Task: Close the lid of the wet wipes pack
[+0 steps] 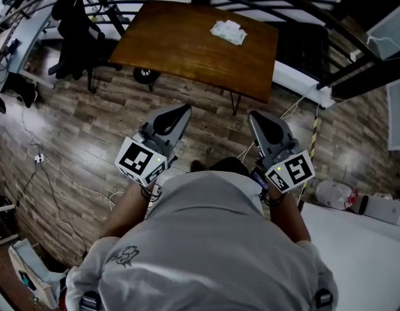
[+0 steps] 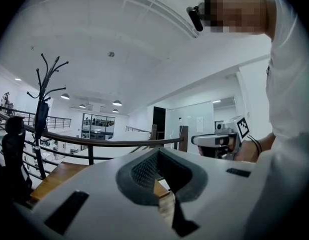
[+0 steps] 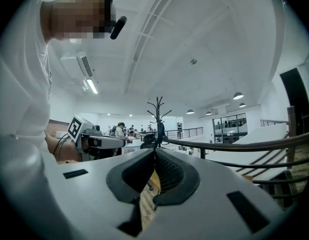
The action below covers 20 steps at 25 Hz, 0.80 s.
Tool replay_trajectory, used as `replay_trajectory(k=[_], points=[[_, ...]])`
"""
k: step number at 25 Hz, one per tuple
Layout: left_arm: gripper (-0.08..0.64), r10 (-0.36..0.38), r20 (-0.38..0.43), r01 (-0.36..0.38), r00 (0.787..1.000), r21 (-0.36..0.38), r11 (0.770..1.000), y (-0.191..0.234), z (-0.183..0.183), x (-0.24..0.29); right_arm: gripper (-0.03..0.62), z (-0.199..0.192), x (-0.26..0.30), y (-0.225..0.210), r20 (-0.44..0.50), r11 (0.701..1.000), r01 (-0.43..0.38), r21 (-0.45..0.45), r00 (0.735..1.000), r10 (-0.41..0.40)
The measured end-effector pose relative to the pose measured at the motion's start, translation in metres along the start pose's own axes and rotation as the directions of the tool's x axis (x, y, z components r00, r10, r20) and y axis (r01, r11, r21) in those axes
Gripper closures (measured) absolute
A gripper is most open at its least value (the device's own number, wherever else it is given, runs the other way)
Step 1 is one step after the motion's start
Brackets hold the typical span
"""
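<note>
The wet wipes pack, white and pale green, lies near the far right corner of a brown wooden table. Its lid is too small to make out. My left gripper and right gripper are held side by side over the wood floor, pointing at the table and well short of its near edge. Both are shut with nothing between the jaws. The left gripper view shows its tips meeting, with the table edge beyond. In the right gripper view the tips also meet.
A dark curved railing runs behind the table. A black chair with clothes stands at the table's left, and cables trail over the floor. A white table sits at the lower right. A coat rack stands at the left.
</note>
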<state>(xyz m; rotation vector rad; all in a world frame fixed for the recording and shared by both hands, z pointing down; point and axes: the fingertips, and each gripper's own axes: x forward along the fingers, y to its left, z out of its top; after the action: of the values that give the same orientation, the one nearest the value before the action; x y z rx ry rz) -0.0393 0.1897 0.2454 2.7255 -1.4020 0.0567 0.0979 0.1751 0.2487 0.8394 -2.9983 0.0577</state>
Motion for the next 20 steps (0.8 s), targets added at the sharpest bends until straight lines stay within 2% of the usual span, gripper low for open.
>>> replay_trajectory(k=[11,20], points=[[0.546,0.075,-0.013,-0.075,0.997,0.0,0.997,0.049,-0.002,0.015,0.558,-0.004,0.048,-0.029,-0.001,0.999,-0.05,0.008,0.999,0.05],[0.546,0.13,-0.029,-0.129,0.991,0.014,0.992,0.08,0.0,0.053,0.558,-0.004,0.079,-0.078,-0.009,0.996,-0.093,0.007,0.996,0.093]])
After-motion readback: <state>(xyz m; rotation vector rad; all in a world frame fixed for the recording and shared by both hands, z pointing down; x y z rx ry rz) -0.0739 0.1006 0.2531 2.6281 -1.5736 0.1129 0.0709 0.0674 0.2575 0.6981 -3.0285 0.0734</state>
